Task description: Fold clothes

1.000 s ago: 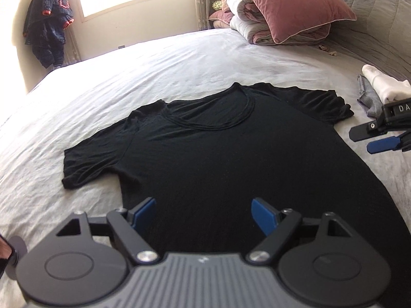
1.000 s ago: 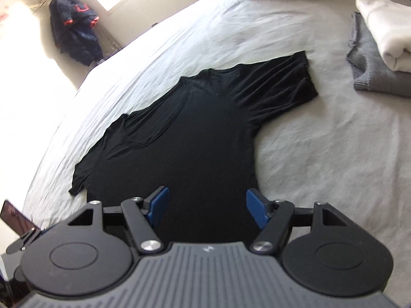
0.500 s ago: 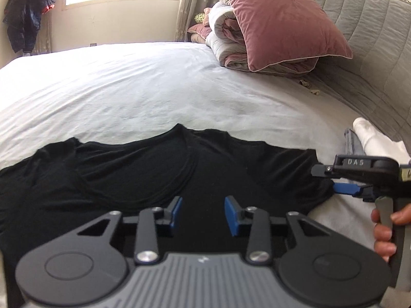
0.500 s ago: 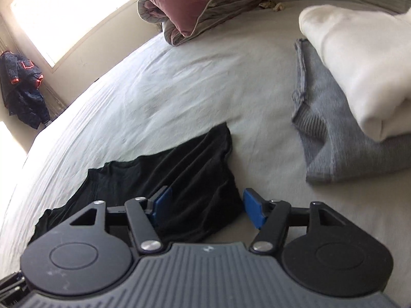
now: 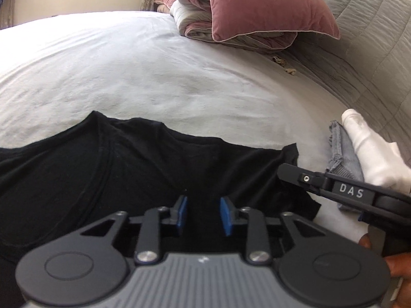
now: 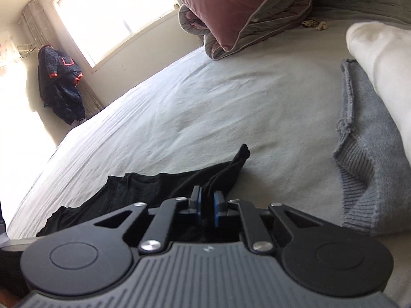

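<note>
A black T-shirt [image 5: 108,179] lies flat on the white bed sheet [image 5: 154,71], neckline toward the far side. My left gripper [image 5: 201,214] hovers low over the shirt near its right shoulder, its blue pads a small gap apart with only dark cloth seen between them. My right gripper [image 6: 206,206] has its pads nearly together on the right sleeve [image 6: 226,174], which bunches up between them. The right gripper also shows in the left wrist view [image 5: 295,173] at the sleeve's edge.
A folded grey sweater [image 6: 372,169] with a folded white garment [image 6: 385,59] on it lies right of the sleeve. A pink pillow [image 5: 267,2] on rolled bedding sits at the head, by the grey quilted headboard [image 5: 372,38]. A dark jacket [image 6: 60,84] hangs by the window.
Both grippers moved forward and down to the shirt's right shoulder and sleeve. Both sets of pads narrowed; the right one closed on the sleeve.
</note>
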A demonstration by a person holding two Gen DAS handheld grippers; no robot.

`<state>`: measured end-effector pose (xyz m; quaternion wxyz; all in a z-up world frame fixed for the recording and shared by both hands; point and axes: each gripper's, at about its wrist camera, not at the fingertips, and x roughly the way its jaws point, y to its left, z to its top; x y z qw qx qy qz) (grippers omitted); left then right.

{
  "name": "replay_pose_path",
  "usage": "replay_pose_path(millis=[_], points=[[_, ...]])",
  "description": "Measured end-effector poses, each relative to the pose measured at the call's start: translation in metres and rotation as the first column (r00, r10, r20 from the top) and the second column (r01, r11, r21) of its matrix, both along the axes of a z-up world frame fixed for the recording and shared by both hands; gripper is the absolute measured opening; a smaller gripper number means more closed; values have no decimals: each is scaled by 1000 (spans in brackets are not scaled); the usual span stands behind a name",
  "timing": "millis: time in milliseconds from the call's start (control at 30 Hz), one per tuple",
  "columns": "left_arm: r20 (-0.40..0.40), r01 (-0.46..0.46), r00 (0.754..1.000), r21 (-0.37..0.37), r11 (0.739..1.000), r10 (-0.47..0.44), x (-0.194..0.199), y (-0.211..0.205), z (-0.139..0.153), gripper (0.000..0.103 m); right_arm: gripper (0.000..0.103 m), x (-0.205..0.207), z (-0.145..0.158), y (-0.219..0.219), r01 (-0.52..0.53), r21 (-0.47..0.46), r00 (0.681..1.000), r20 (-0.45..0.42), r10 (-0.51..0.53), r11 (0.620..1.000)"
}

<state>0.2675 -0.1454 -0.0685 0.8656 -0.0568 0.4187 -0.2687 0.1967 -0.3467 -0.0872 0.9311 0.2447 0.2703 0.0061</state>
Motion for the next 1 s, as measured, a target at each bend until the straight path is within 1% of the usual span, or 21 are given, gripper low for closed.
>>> replay_pose_path(millis=[33,100,200,267,333,433,500,600,633,667,700,733,800,833,867,900,933,1000], points=[[-24,0,1000,-34,999,-1,1,4,1,46,11,0,3,4,-15,4,1000,18,15,1000],[-47,1,999,-102,995,-5,3,14,4,47,11,-1,10,11,-54,29,997,62,52,998],[-71,-22,997,-208,978,7,8,32,8,52,10,0,13,17,-117,81,989,103,108,990],[-84,-38,996,-270,962,16,12,42,10,59,10,3,11,22,-154,104,984,101,144,983],[-106,-41,994,-326,944,6,17,49,9,61,10,7,8,31,-186,94,980,83,178,978],[-155,-14,987,-389,921,-51,24,49,2,66,10,10,4,47,-240,70,970,60,236,968],[-182,-7,981,-396,918,-71,27,43,-4,66,10,11,3,57,-278,57,960,54,275,959],[-204,-27,978,-377,926,-54,30,35,-12,64,10,11,3,66,-322,34,946,47,321,946],[-208,-41,977,-368,929,-39,31,33,-14,62,10,11,3,67,-336,29,941,44,335,941],[-215,-57,976,-355,933,-22,32,32,-16,57,10,10,5,66,-349,22,937,41,348,937],[-218,-68,976,-344,936,-9,32,30,-17,56,11,9,7,64,-361,15,932,40,360,933],[-215,-72,977,-343,937,-3,32,29,-18,55,18,7,9,61,-368,10,929,46,368,930],[-206,-79,979,-349,934,6,32,29,-19,55,21,2,14,53,-369,-3,928,58,368,930],[-200,-82,980,-352,932,10,32,28,-19,56,26,-1,16,48,-368,-9,928,64,367,930],[-193,-82,981,-357,931,12,32,28,-19,54,28,-3,18,44,-366,-16,928,69,367,930],[-186,-82,982,-353,932,16,32,27,-18,51,34,-6,20,41,-363,-33,929,71,364,931],[-179,-85,984,-338,937,25,32,25,-17,45,39,-9,21,40,-367,-57,926,70,370,928],[-153,-89,987,-307,948,43,32,21,-15,42,40,-13,23,40,-384,-107,918,64,392,917]])
